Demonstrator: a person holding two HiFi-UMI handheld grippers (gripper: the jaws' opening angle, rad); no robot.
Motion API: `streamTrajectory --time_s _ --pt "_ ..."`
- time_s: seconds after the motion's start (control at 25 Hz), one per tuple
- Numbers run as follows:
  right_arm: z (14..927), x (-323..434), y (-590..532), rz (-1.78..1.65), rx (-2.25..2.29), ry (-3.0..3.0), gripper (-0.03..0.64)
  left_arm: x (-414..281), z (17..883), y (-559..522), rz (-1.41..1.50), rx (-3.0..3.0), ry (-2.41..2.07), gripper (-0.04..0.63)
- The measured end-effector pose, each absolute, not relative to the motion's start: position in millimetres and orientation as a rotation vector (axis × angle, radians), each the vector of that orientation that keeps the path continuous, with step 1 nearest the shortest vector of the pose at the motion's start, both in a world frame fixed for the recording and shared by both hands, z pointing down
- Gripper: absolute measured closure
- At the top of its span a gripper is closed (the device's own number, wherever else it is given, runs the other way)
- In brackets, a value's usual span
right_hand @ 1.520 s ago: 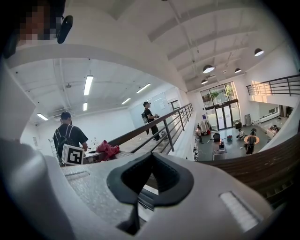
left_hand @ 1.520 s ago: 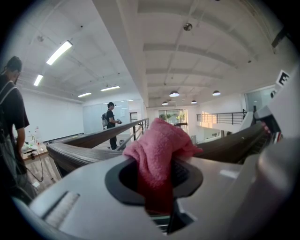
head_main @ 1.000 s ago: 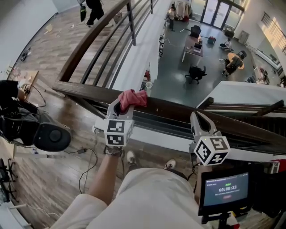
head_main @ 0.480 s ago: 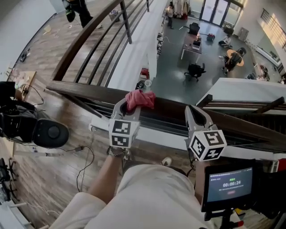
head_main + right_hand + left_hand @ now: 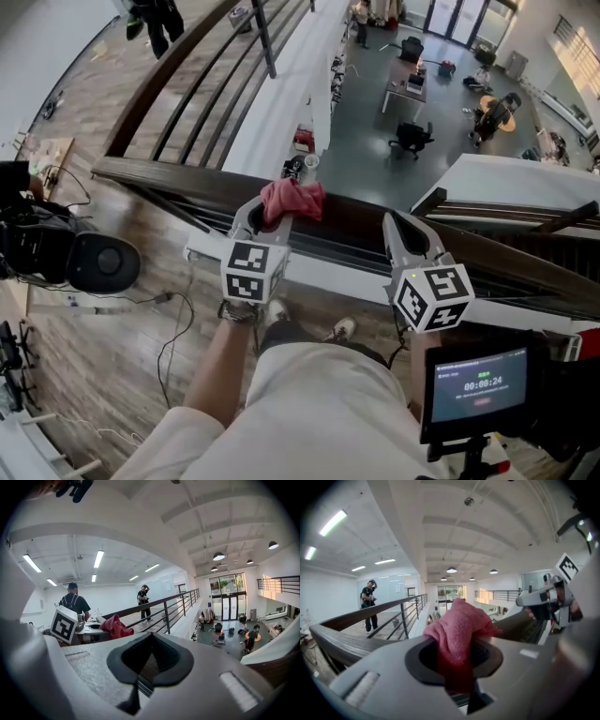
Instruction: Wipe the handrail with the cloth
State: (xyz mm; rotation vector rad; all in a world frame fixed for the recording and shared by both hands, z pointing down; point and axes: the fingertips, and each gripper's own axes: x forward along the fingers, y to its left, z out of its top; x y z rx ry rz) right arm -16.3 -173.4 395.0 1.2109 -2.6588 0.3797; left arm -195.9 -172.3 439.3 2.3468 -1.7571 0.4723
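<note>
A dark wooden handrail (image 5: 141,174) crosses the head view from left to right. My left gripper (image 5: 274,208) is shut on a pink cloth (image 5: 293,199), which lies bunched on top of the rail. In the left gripper view the cloth (image 5: 459,631) sticks up out of the closed jaws, with the handrail (image 5: 342,638) running off to the left. My right gripper (image 5: 397,227) is shut with nothing in it, its tip at the rail to the right of the cloth. The right gripper view shows the cloth (image 5: 115,626) beside the left gripper's marker cube (image 5: 63,624).
Beyond the rail is an open drop to a lower floor with desks and chairs (image 5: 410,139). A second railing (image 5: 178,70) runs away at upper left, where a person (image 5: 154,17) walks. Black camera gear (image 5: 89,263) sits on the floor at left. A timer screen (image 5: 478,385) is at lower right.
The left gripper and cloth have slid a little to the right along the handrail. The right gripper has shifted slightly left, closer to the left one.
</note>
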Motion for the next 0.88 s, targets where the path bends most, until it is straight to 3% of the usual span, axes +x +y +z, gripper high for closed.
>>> streamTrajectory --time_s 0.24,0.48,0.88 --pt "392.8 -14.3 -172.8 0.409 1.267 -2.634 0.615 -124.7 442.3 -168.8 0.577 2.538 -1.579 0.494" --pt "387.8 -16.8 -173.7 0.414 1.323 -2.605 0.615 -106.8 447.1 -169.3 0.645 2.633 -1.477 0.492" --pt "391.7 -49.9 -168.7 0.418 1.378 -2.584 0.615 -139.4 455.0 -165.8 0.630 2.662 -1.402 0.491"
